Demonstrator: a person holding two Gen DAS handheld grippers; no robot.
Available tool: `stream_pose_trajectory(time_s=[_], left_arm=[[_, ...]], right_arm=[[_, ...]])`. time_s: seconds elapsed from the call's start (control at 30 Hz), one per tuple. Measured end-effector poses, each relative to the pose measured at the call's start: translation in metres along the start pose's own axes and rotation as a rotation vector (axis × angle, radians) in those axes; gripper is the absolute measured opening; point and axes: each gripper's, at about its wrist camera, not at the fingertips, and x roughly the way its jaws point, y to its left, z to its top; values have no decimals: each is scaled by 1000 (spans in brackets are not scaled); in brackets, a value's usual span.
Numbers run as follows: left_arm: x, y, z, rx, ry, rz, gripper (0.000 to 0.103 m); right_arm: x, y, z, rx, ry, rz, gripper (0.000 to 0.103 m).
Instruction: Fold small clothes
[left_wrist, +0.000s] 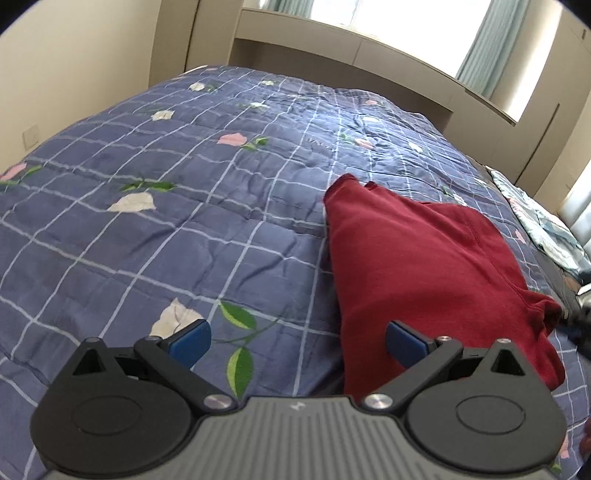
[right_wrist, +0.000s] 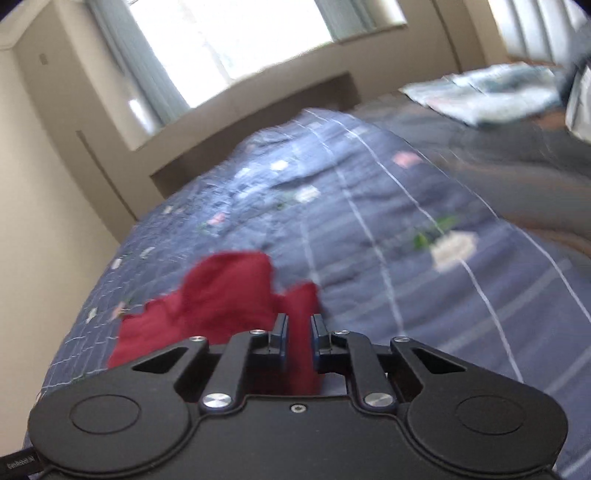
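Note:
A dark red garment (left_wrist: 424, 258) lies partly folded on the blue checked floral quilt (left_wrist: 184, 206). My left gripper (left_wrist: 297, 341) is open and empty, with its right finger over the garment's near left edge. In the right wrist view, my right gripper (right_wrist: 298, 330) is shut on a bunched strip of the red garment (right_wrist: 229, 291), which spreads out to the left ahead of it. The right wrist view is blurred by motion.
A folded pale blue patterned cloth (right_wrist: 491, 92) lies at the far right of the bed, also at the right edge of the left wrist view (left_wrist: 543, 225). A window sill and wall (left_wrist: 369, 55) run behind the bed. Open quilt lies to the left.

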Motion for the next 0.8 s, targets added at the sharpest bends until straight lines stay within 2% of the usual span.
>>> stream_pose_trajectory(time_s=[0.07,0.1,0.13,0.2,0.23,0.3,0.37,0.5,0.57,0.63,0.7,0.8], left_arm=[[-1,3,0,-21,6,-13,103],[-2,4,0,-26,7,-18,103],[-3,5,-1,-28,6,-25,103],[-6,6,-2,-20,-4,-31,103],[-7,5,-3,-14,-9,-31,103],[-6,4,-4,-4,-10,-27,103],[-4,3,-6,-2,7,-17,103],[-2,1,-9,-26,39,-13,103],[-3,-2,-10,-27,47,-2,103],[-4,-3,-9,-31,46,7,103],[-7,-4,-8,-40,51,2,103],[-10,-3,-7,-39,52,-5,103]], right_arm=[[-2,-7,-6,9,7,0,26],[-6,-8,-8,18,3,15,37],[-11,-10,-9,25,-4,36,46],[-26,-9,-14,25,-21,88,54],[-31,-9,-17,24,-19,110,63],[-46,-6,-27,23,7,175,74],[-60,-1,-39,21,33,213,74],[-66,21,-54,-14,66,245,64],[-60,30,-54,-19,77,227,51],[-56,33,-55,-22,80,200,25],[-55,37,-58,-9,88,155,18],[-68,36,-61,-9,68,149,12]])
